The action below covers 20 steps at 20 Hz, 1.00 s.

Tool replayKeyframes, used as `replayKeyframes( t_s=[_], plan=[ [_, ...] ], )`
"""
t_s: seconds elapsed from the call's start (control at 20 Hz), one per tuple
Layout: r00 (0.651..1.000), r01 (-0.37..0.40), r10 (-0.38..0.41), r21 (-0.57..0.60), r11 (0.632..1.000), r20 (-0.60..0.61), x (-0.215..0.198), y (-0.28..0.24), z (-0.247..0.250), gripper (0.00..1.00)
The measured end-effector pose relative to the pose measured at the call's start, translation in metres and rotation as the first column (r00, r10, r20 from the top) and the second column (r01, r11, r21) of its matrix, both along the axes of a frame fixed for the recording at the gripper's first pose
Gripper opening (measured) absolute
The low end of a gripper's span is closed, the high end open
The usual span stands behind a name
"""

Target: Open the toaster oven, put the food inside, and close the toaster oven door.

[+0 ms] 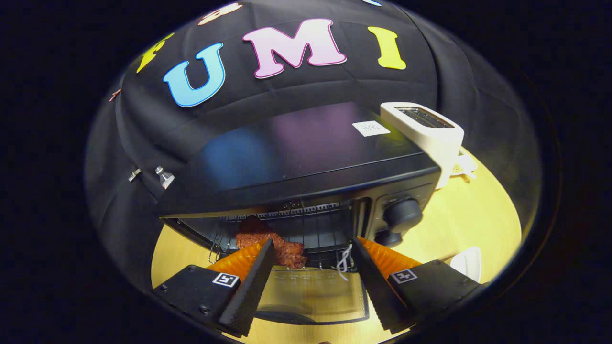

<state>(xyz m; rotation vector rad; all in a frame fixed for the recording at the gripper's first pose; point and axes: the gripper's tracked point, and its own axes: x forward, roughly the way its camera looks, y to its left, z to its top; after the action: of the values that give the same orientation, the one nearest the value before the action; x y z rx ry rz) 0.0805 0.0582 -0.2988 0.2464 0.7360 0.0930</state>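
A black toaster oven (pixel 306 157) stands on the wooden table, its glass door (pixel 311 291) folded down flat toward me. A reddish-brown piece of food (pixel 282 246) lies on the wire rack (pixel 315 229) inside the oven's mouth, just past my left fingertip. My gripper (pixel 313 251) hovers over the lowered door with its fingers spread wide and nothing between them. The left finger partly overlaps the food in view; I cannot tell whether it touches it. Two dark knobs (pixel 401 215) sit on the oven's right panel.
A white pop-up toaster (pixel 430 134) stands behind the oven's right corner. A white dish (pixel 468 263) sits on the yellow wooden table (pixel 464 220) right of my right finger. A thin white cord (pixel 343 263) hangs at the rack's front edge. Black cloth walls close in behind.
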Motion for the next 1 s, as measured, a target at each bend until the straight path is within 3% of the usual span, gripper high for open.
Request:
replayKeyframes(
  t_s=[0.25, 0.5, 0.7, 1.0],
  plan=[
    [0.998, -0.028, 0.034, -0.106, 0.994, 0.059, -0.021, -0.018, 0.029, 0.98],
    [0.991, -0.11, 0.118, -0.113, 0.987, 0.059, -0.061, 0.001, 0.049, 0.99],
    [0.984, -0.176, 0.176, -0.09, 0.98, -0.01, -0.101, 0.028, 0.046, 0.99],
    [0.958, -0.244, 0.229, -0.068, 0.967, -0.175, -0.152, 0.056, -0.001, 0.99]
  ],
)
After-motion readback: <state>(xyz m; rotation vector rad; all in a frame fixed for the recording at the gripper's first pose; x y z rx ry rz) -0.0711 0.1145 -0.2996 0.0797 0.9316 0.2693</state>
